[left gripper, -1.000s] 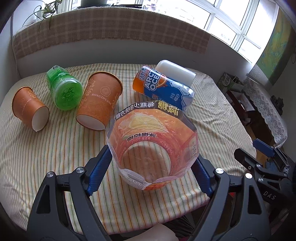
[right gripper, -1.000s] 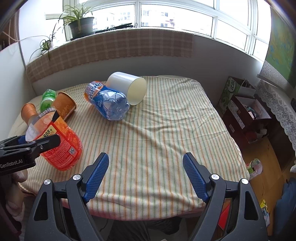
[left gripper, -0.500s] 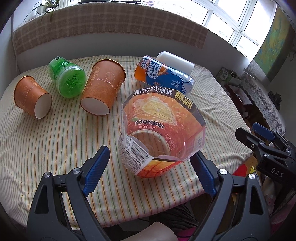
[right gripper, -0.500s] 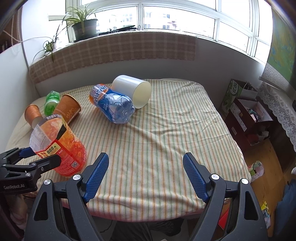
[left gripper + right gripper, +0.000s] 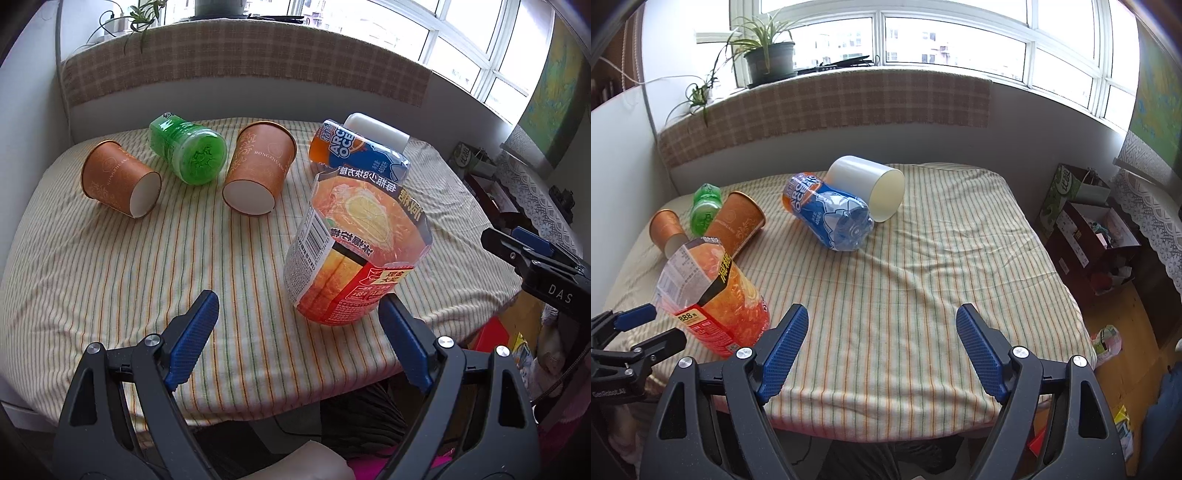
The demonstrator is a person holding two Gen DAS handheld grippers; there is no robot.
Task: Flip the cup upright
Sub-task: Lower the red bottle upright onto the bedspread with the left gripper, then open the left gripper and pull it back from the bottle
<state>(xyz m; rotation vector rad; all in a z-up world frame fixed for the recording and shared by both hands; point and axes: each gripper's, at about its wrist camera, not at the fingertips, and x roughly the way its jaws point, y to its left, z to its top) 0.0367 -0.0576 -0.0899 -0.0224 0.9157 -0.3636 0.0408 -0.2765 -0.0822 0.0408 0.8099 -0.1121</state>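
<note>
An orange cut-bottle cup (image 5: 354, 254) stands upright near the table's front edge, its open top up; it also shows in the right wrist view (image 5: 709, 295). My left gripper (image 5: 299, 339) is open and empty, just in front of the cup and apart from it. My right gripper (image 5: 882, 347) is open and empty over the front middle of the table. Two brown paper cups (image 5: 258, 170) (image 5: 118, 179) lie on their sides. A green cup (image 5: 188, 153), a blue-label cut bottle (image 5: 827, 214) and a white cup (image 5: 871, 188) also lie on their sides.
The table has a striped cloth (image 5: 942, 258). A checked cloth covers the sill behind (image 5: 827, 107), with a potted plant (image 5: 768, 59) on it. Boxes and bags (image 5: 1086, 225) stand on the floor at the right.
My left gripper set the orange cup upright on the table, opened and drew back from it. The right gripper has stayed open and nearly still.
</note>
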